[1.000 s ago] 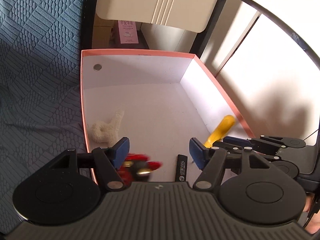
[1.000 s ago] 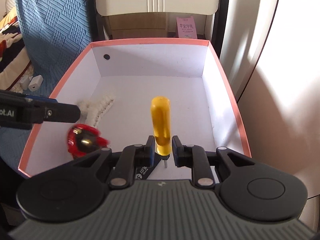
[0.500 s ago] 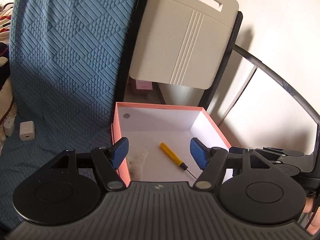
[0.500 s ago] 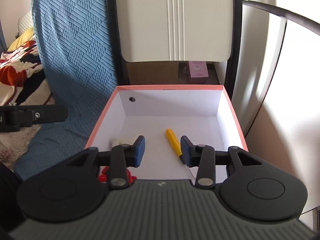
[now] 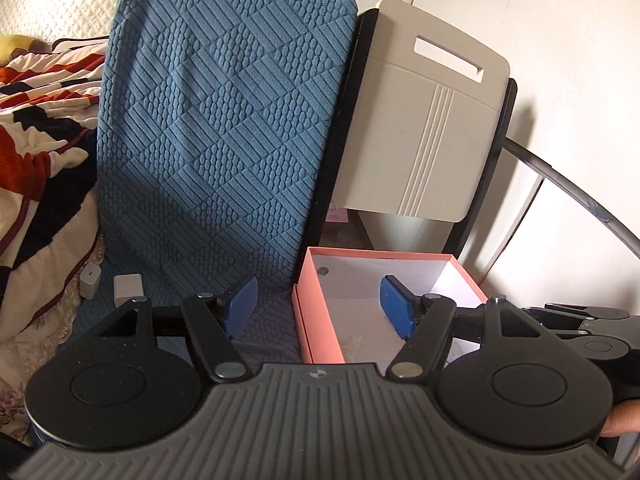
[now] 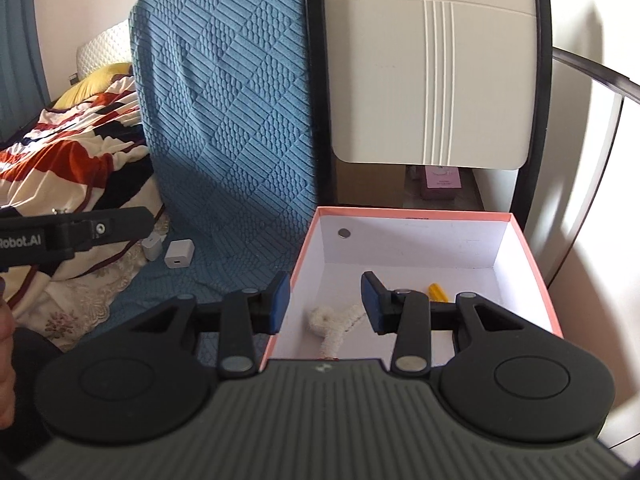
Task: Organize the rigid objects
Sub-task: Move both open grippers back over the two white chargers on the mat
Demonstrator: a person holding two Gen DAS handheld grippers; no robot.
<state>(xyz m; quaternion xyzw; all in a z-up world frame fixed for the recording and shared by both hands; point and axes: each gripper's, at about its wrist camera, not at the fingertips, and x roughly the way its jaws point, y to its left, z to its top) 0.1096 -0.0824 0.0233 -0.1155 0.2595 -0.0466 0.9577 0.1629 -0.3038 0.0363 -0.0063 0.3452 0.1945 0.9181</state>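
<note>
The pink box (image 6: 412, 212) with a white inside stands on the blue quilted cover. In it lie a yellow-handled screwdriver (image 6: 438, 292), partly behind my right finger, and a white fluffy piece (image 6: 332, 322). My right gripper (image 6: 325, 303) hovers open above the box's near left corner with nothing between its pads. My left gripper (image 5: 318, 306) is open and empty, up in front of the box (image 5: 376, 254) at its left wall. Two white chargers (image 5: 128, 288) (image 6: 179, 253) lie on the cover to the left of the box. Each gripper shows at the edge of the other's view.
A blue quilted cover (image 5: 224, 128) rises behind the chargers. A beige panel (image 6: 432, 68) in a black frame stands behind the box, with a pink carton (image 6: 442, 182) under it. A striped blanket (image 6: 76, 148) lies at the left. A white wall is on the right.
The right gripper let go of the yellow screwdriver, which now lies in the box. Both grippers rose and pulled back out of the box; the left view swung left to the chargers.
</note>
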